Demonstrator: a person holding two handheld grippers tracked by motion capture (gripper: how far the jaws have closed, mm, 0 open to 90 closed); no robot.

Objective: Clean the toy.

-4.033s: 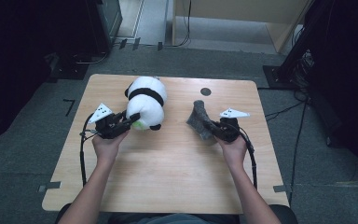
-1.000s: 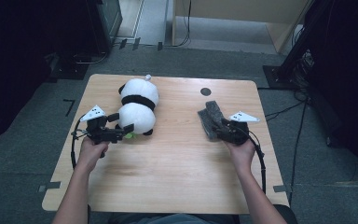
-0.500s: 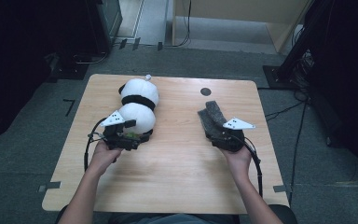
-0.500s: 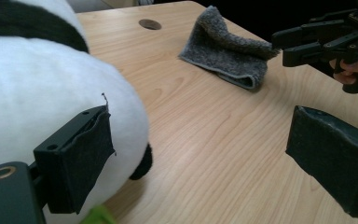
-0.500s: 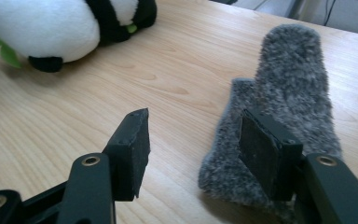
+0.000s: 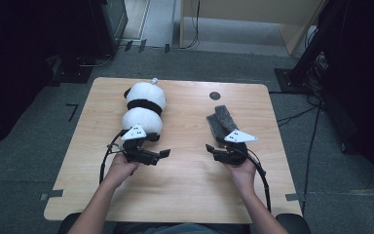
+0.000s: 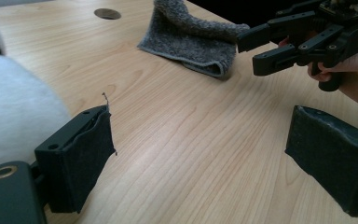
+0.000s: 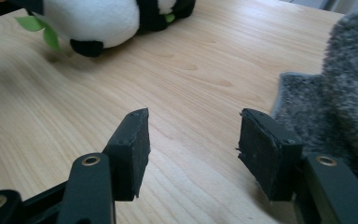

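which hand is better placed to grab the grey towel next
Right, probably. The right gripper sits open just beside the grey towel, which lies by its jaw in the right gripper view. The left gripper is by the panda plush.

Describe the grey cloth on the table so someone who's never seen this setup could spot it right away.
Start at the wooden table and look to its far right part, near the small dark round hole. The grey towel lies there, folded and fuzzy, just beyond the right gripper. It is flat and dark, unlike the plump white-and-black panda plush on the left.
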